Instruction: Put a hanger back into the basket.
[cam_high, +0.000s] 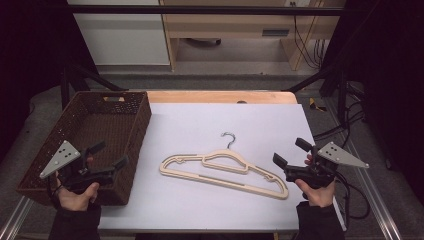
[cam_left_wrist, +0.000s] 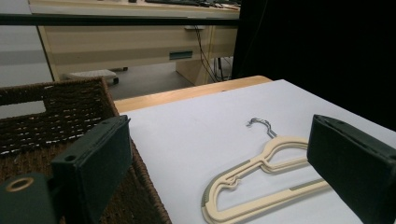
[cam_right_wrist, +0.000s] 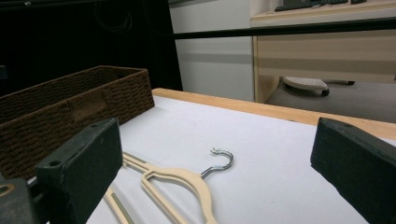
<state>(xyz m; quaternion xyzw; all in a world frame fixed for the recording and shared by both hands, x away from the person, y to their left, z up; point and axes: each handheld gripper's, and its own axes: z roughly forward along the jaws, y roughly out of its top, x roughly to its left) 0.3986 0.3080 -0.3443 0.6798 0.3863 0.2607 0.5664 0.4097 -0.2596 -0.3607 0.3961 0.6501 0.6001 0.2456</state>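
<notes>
Between both grippers' open fingers (cam_high: 111, 154) lies the hanger (cam_high: 225, 168).

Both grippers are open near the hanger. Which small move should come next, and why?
Probably ease the right gripper toward the hanger and close on its near arm. Both the right and the left gripper stand open and empty, and the hanger lies flat, untouched, beside the basket.

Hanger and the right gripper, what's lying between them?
Nothing: in the high view, bare white table separates the hanger from the open right gripper.
</notes>
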